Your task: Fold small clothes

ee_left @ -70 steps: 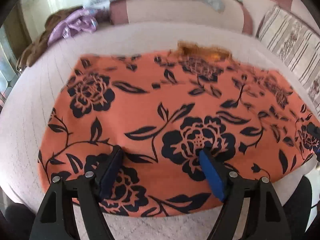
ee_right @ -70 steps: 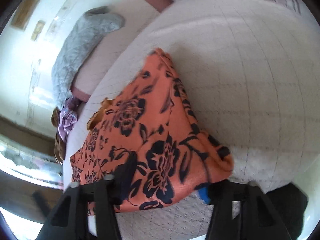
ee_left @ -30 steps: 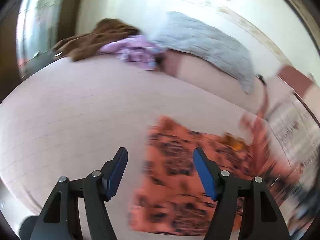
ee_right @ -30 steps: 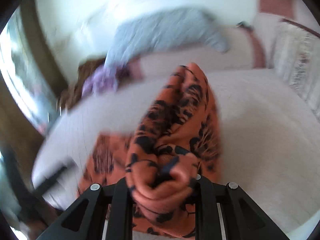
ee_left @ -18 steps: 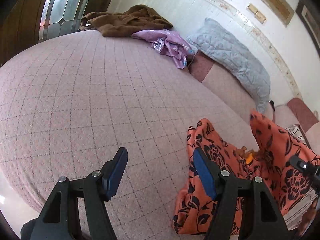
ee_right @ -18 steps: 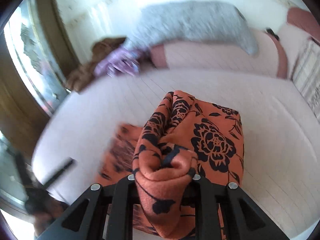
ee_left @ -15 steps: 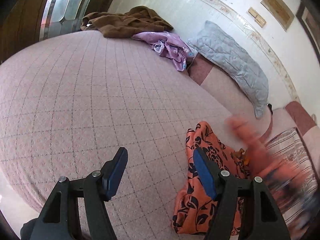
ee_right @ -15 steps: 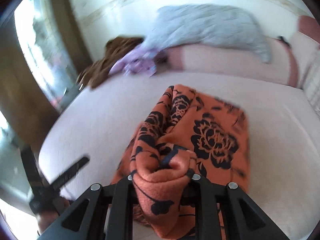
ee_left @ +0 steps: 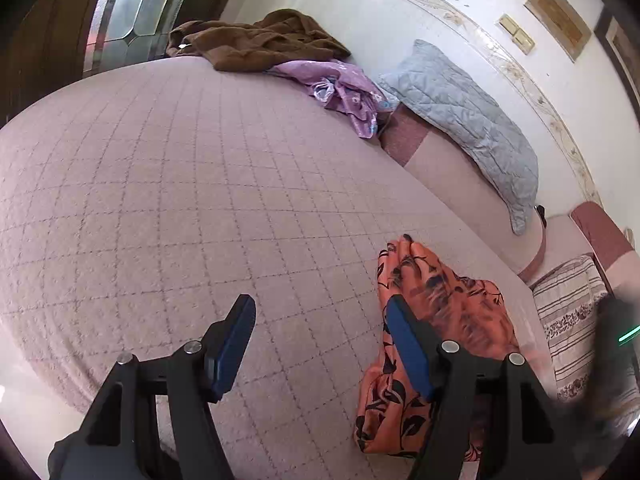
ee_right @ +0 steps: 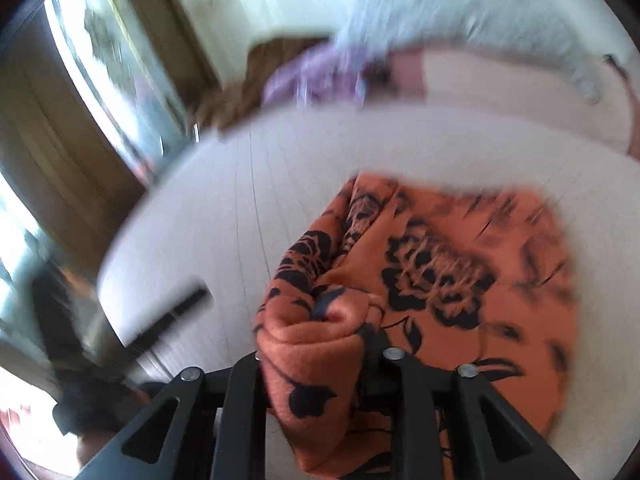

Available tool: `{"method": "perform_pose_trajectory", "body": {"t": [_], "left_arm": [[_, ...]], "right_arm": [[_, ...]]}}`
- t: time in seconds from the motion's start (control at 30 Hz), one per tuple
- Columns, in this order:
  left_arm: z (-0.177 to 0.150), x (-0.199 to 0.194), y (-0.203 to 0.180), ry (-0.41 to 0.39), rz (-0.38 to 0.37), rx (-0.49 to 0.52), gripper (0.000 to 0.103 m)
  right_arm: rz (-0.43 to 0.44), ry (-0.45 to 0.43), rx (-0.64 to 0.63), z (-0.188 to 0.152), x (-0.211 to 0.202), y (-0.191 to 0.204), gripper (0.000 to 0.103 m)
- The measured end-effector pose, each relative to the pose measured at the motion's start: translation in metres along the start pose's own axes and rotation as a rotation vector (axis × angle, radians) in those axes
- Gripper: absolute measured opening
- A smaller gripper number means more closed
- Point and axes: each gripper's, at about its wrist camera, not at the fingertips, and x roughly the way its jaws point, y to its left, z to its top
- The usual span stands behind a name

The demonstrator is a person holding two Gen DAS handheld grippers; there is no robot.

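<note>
The right hand-held gripper (ee_right: 320, 344) is clamped on a bunched fold of the orange flowered cloth (ee_right: 460, 280), which lies on the bed (ee_right: 280, 168) ahead of it; its far edge is blurred. The left hand-held gripper (ee_left: 320, 332) hangs over the bed's near edge with its jaws wide apart and nothing between them. The cloth's left edge lies just beside its right finger (ee_left: 408, 344). A broad stretch of quilted cover runs left and ahead of it. At the far side lie a brown garment (ee_left: 256, 40) and a purple one (ee_left: 340, 88), touching, with a grey pillow (ee_left: 468, 116) to their right against the wall.
</note>
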Motion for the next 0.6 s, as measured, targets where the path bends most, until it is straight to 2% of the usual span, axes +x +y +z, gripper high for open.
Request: {"method": "perform_pose_trajectory", "body": {"t": [0.03,0.07,0.13,0.17,0.2,0.27,0.43,0.5,0.6], "left_arm": [[0.0,-0.002,0.001,0.002,0.001,0.002,0.069],[-0.001,-0.005,0.002,0.0,0.005,0.007,0.069],[-0.001,-0.011,0.002,0.001,0.0,0.013,0.069],[0.0,-0.011,-0.001,0.011,-0.007,0.012,0.069],[0.001,-0.012,-0.005,0.021,-0.019,0.013,0.069],[0.002,-0.014,-0.02,0.031,-0.058,0.039,0.069],[-0.009,-0.013,-0.074,0.101,-0.143,0.199,0.069],[-0.016,-0.006,-0.094,0.152,-0.134,0.269,0.069],[-0.029,0.009,-0.119,0.23,-0.078,0.379,0.069]], "right_arm": [[-0.014,0.094,-0.015,-0.014,0.032,-0.001,0.027],[-0.025,0.089,-0.027,-0.023,0.042,0.001,0.031],[0.004,0.003,-0.056,-0.029,0.028,0.008,0.066],[0.093,-0.003,-0.047,-0.03,0.019,0.009,0.092],[0.136,-0.003,-0.035,-0.031,0.013,0.009,0.094],[0.131,-0.027,-0.021,-0.039,-0.005,0.005,0.094],[0.156,-0.096,0.124,-0.065,-0.043,-0.032,0.094],[0.159,-0.119,0.17,-0.078,-0.057,-0.043,0.094],[0.159,-0.138,0.214,-0.095,-0.08,-0.066,0.094]]}}
